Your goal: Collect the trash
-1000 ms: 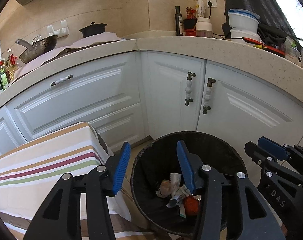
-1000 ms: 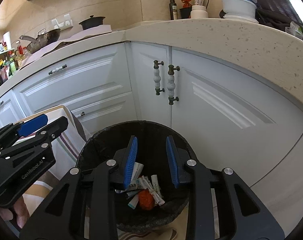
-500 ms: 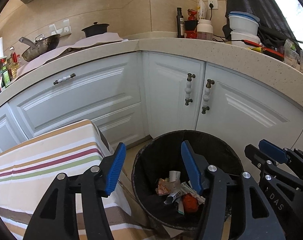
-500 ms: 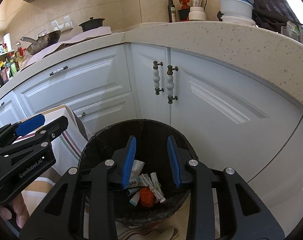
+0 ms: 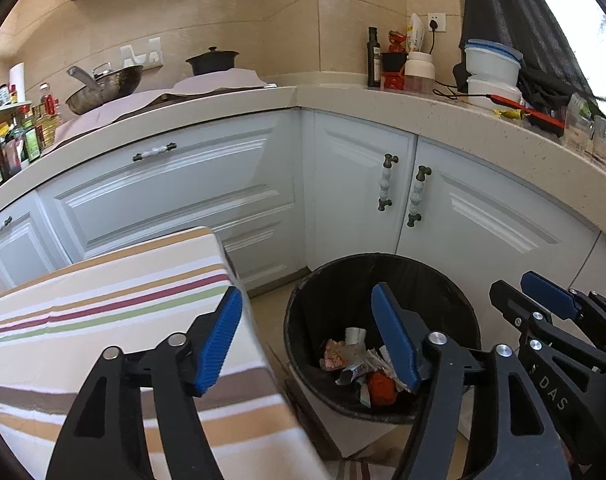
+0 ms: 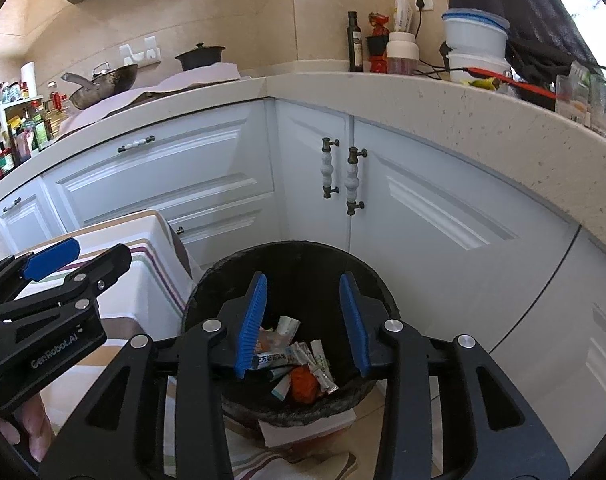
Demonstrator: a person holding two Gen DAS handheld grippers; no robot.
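A black-lined trash bin (image 5: 303, 320) (image 6: 207, 292) stands on the floor by the white cabinets. Inside lie wrappers (image 6: 295, 354) and an orange-red crumpled piece (image 5: 379, 388) (image 6: 303, 384). My left gripper (image 5: 307, 344) is open and empty, above the bin's left rim and the edge of the striped tablecloth (image 5: 83, 320). My right gripper (image 6: 303, 320) is open and empty, above the bin's mouth. Each gripper shows in the other's view: the right one (image 5: 551, 312) and the left one (image 6: 63, 264).
White corner cabinets (image 6: 207, 168) with handles (image 5: 387, 184) stand behind the bin. The stone counter (image 6: 463, 116) carries a wok (image 5: 107, 88), a black pot, bottles, stacked white containers (image 6: 475, 44) and glasses. A shelf of bottles (image 5: 7, 136) is at far left.
Both grippers have drawn back and up from the bin. The left gripper has opened wider and shifted left over the tablecloth edge. The trash lies unchanged in the bin.
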